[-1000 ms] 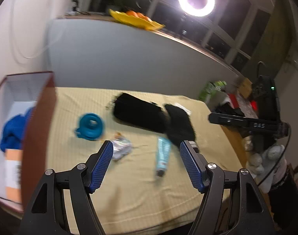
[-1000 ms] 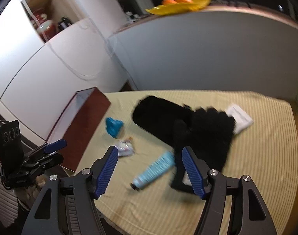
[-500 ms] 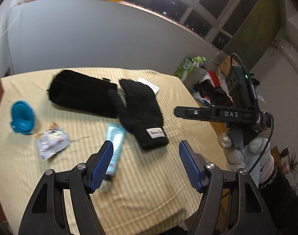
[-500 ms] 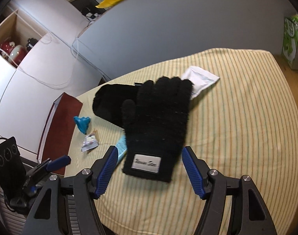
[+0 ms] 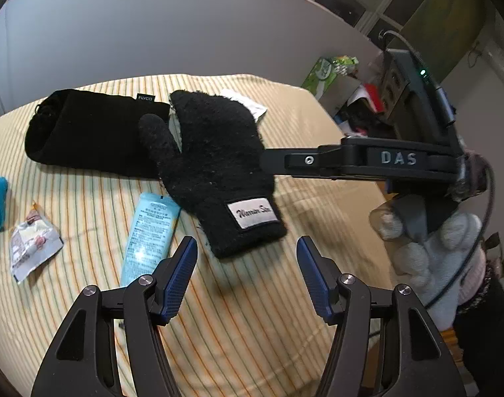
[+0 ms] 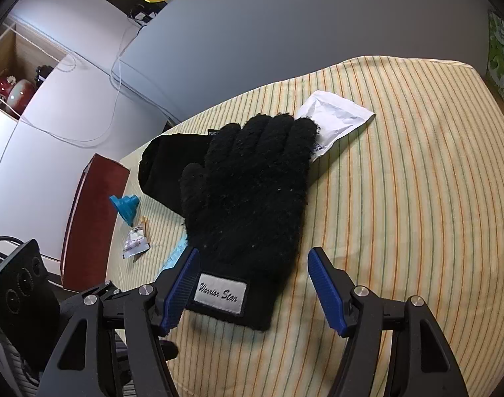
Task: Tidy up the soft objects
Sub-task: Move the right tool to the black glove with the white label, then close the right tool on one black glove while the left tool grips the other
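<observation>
Right wrist: fuzzy black knit glove (image 6: 248, 195)

On the desk (image 6: 417, 172) the knit glove (image 6: 248, 205) lies with its cuff toward the cameras, its fingertips on a paper packet (image 6: 338, 115) behind it and its thumb side on a fabric pouch (image 5: 86, 132) to its left. A cream tube (image 5: 151, 231) lies left of the cuff, partly under the glove, and further left are a snack wrapper (image 5: 31, 243) and a funnel (image 6: 126, 206). The box (image 6: 93, 218) stands at the left edge of the desk.
</observation>
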A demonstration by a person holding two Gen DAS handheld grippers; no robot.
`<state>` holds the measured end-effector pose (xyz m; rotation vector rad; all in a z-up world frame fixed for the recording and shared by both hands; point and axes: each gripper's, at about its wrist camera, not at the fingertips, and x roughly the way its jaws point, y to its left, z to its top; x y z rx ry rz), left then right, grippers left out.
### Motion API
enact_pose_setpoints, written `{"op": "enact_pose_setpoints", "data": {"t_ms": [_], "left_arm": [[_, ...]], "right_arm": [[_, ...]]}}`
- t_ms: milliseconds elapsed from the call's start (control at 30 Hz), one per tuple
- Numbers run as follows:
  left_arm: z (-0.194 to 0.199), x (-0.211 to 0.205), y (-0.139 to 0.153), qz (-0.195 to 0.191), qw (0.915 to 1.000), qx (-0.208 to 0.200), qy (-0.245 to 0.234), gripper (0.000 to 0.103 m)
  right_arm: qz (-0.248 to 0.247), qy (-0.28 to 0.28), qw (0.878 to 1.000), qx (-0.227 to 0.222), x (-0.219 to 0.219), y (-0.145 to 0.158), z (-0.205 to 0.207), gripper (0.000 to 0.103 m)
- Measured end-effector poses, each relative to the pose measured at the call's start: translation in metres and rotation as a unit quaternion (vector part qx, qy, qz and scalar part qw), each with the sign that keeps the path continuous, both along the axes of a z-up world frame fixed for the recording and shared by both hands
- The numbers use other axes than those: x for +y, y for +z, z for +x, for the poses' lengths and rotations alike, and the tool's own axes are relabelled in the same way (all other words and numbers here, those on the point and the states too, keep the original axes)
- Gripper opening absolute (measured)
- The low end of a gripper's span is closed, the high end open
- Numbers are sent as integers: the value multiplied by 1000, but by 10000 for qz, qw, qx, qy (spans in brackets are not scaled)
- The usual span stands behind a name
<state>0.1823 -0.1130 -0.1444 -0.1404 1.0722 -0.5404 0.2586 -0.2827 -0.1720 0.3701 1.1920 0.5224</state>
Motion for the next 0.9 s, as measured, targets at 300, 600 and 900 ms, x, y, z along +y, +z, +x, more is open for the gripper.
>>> {"op": "enact_pose_setpoints", "data": {"t_ms": [300,600,900], "left_arm": [[14,-7,-13,17,9999,142,78,61],[30,-16,-27,-5,9996,211,193,53],[34,-13,-29,-70,9993,105,357,28]], "right_arm": [[61,147,9998,115,9,-15,10,64],[122,281,9994,181,26,-25,9,55],[123,248,9993,233,27,-27,9,19]]}}
